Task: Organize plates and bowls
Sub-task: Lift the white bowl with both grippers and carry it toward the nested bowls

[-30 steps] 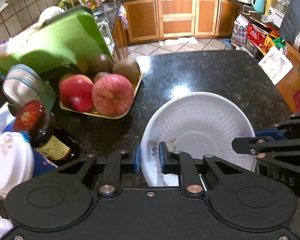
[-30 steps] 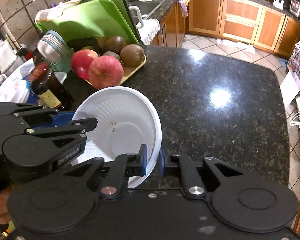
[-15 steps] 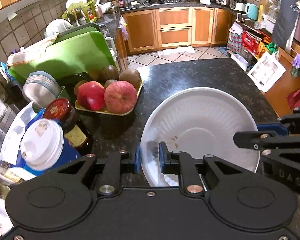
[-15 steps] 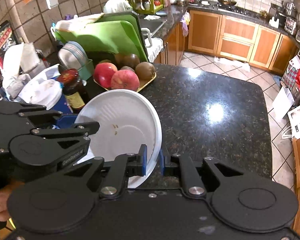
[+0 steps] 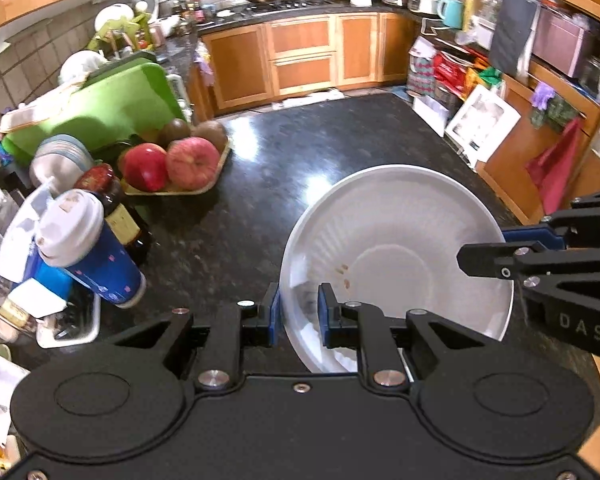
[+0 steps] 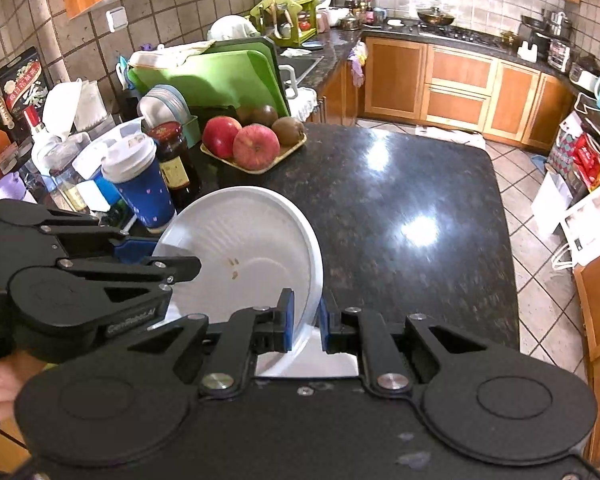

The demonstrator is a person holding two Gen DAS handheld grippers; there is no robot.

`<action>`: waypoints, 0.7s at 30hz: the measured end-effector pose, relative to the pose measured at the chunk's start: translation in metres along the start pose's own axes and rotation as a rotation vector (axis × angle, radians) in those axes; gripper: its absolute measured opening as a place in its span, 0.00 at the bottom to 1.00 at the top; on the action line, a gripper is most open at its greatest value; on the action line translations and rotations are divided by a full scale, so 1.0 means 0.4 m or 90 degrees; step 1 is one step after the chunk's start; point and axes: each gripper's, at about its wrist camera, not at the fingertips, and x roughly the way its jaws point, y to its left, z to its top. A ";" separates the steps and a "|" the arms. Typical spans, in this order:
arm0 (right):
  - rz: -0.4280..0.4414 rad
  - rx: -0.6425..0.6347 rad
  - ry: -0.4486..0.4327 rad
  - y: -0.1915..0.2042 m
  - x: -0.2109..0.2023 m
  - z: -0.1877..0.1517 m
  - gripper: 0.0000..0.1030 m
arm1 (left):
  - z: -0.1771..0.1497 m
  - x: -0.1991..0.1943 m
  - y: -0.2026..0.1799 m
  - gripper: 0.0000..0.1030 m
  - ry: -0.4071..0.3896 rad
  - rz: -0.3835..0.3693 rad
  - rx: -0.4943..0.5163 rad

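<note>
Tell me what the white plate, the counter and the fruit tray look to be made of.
Plate: likely disposable foam or thin plastic; matte white with fine ribs pressed into its sloping wall.
Counter: polished dark stone, probably granite; speckled, with mirror-like glare spots.
Fruit tray: pale yellow, thin walled; probably foam or plastic, hard to tell.

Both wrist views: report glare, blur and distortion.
Left wrist view: ceiling-light glare on the black countertop, motion blur at the right edge, fisheye bending of the cabinets. Right wrist view: brighter glare patches on the countertop, white plate sharp, edges curved.
</note>
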 end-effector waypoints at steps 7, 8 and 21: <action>-0.005 0.023 0.023 -0.020 0.002 -0.091 0.15 | -0.044 0.015 -0.052 0.24 0.012 -0.010 0.028; -0.004 0.027 0.028 -0.023 0.007 -0.100 0.15 | -0.049 0.014 -0.059 0.24 0.014 -0.011 0.030; -0.005 0.058 0.083 -0.063 0.085 -0.165 0.14 | -0.096 0.074 -0.113 0.24 0.054 -0.020 0.061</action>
